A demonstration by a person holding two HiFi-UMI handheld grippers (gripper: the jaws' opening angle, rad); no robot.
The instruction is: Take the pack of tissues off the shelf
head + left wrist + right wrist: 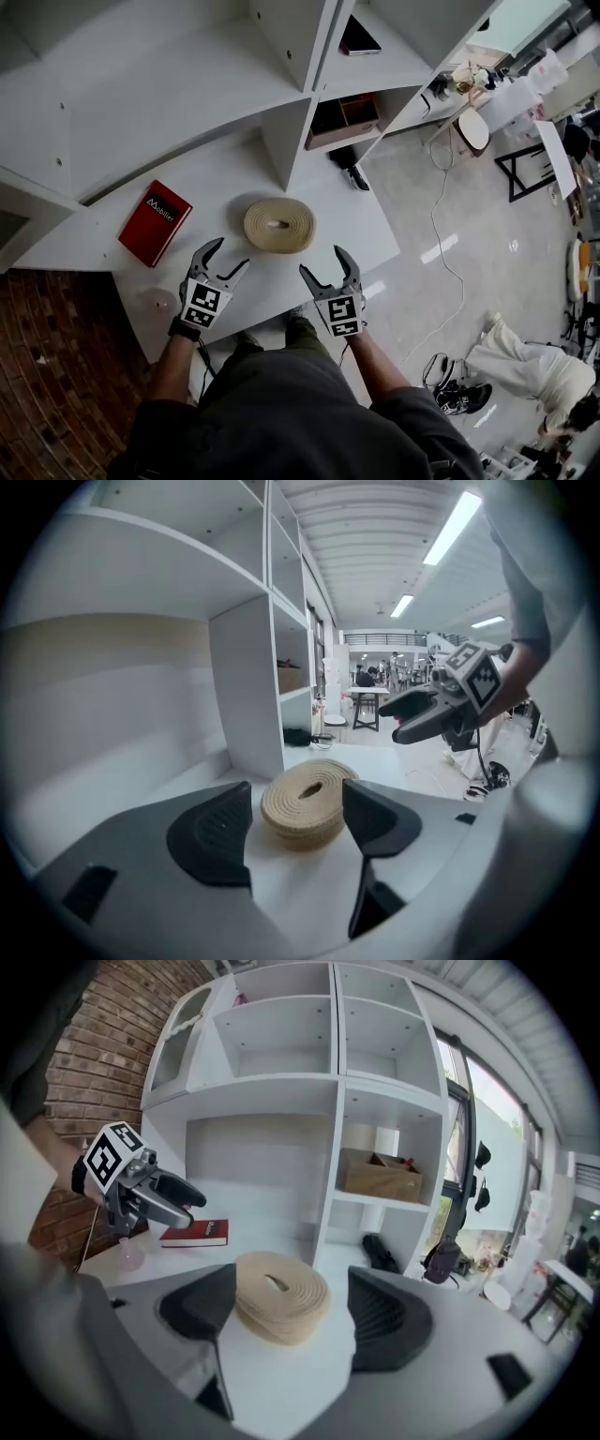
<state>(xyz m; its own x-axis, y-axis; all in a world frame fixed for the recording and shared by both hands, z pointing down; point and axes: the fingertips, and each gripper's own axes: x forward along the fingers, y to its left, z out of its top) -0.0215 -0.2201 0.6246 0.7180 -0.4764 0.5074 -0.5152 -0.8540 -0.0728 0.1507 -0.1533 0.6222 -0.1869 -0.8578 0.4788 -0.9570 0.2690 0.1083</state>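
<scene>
Pack of tissues: no view shows one for sure, so I cannot tell where it lies.

Head view: the low shelf (216, 178) holds a red book (155, 222) on the left and a tan roll (279, 225) in the middle. The roll is round and lies flat with its hole up. The left tool (232, 255) and the right tool (322, 261) sit at the near edge, one on each side. The roll is just past them and between them, about as close to one as to the other. Far off on the right, a higher shelf holds a dark flat thing (359, 37). It is too small to say whether it is the pack of tissues. If it is, the right tool looks nearer to it, and the reach goes far and right.

Left gripper view: the left tool (296, 794) has its jaws apart. The tan roll (305, 808) shows in the gap but lies farther off, and the pads do not touch it. The tool holds nothing. The right tool (397, 721) hangs in the air to the right, also apart.

Right gripper view: the right tool (292, 1279) has its jaws apart too and holds nothing. The tan roll (281, 1309) lies ahead in the gap, not touched. The red book (195, 1233) lies far left behind the left tool (192, 1206). A wooden box (380, 1174) sits on a shelf to the right.
</scene>
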